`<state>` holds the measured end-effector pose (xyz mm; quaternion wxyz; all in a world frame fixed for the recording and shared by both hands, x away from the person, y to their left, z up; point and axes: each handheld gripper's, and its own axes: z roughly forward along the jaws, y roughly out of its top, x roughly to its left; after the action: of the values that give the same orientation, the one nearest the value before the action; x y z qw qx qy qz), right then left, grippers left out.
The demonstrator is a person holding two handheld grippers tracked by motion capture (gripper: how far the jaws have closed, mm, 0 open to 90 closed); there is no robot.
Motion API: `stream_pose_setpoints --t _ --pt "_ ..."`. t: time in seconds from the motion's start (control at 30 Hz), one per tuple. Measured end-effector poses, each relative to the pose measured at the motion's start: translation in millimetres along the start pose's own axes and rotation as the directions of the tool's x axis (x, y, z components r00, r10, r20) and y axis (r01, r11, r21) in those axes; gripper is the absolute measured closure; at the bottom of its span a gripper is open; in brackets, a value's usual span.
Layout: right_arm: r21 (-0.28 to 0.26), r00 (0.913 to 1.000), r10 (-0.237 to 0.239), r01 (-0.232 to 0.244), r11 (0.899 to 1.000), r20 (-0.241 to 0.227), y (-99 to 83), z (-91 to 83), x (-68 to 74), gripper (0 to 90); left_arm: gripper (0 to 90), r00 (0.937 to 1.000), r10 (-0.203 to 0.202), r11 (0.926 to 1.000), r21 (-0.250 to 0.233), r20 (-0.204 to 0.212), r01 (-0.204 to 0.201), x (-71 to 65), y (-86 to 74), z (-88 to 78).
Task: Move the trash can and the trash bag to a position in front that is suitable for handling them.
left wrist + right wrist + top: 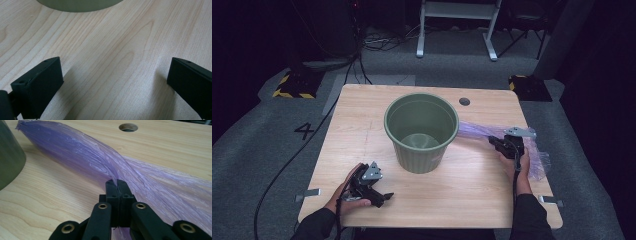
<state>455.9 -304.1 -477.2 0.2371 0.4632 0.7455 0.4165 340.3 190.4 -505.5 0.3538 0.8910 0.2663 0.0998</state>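
Note:
A green plastic bin (421,131) stands upright and empty near the middle of the wooden table (362,130). To its right lies a thin purple plastic bag (539,160), stretched from the bin's side toward the table's right edge. My right gripper (493,141) is shut on a fold of the purple bag (82,155), its jaws pressed together around the film (117,182). Held low over the table's front left, my left gripper (388,196) is open with bare wood between its fingers (42,82). The bin's base (80,5) shows just ahead of it.
A round cable hole (464,101) sits at the table's back right. Metal clips (308,193) stick out from the table's left and right sides. Black cables (287,160) trail over the grey carpet on the left. A white frame (457,25) stands behind the table.

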Motion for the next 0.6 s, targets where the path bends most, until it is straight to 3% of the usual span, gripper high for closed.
stream_pose_setpoints --t 0.3,0.6 --pt "-0.054 0.9996 0.025 -0.024 0.998 0.015 3.4 -14.9 -8.1 89.8 0.0 1.0 0.003 1.0 -0.001 0.002 -0.003 0.3 0.2 0.2" --pt "-0.085 0.9987 0.04 -0.038 0.996 0.03 8.8 -18.9 -10.8 89.9 0.2 1.0 0.0 1.0 -0.001 0.004 0.0 0.6 0.3 0.2"
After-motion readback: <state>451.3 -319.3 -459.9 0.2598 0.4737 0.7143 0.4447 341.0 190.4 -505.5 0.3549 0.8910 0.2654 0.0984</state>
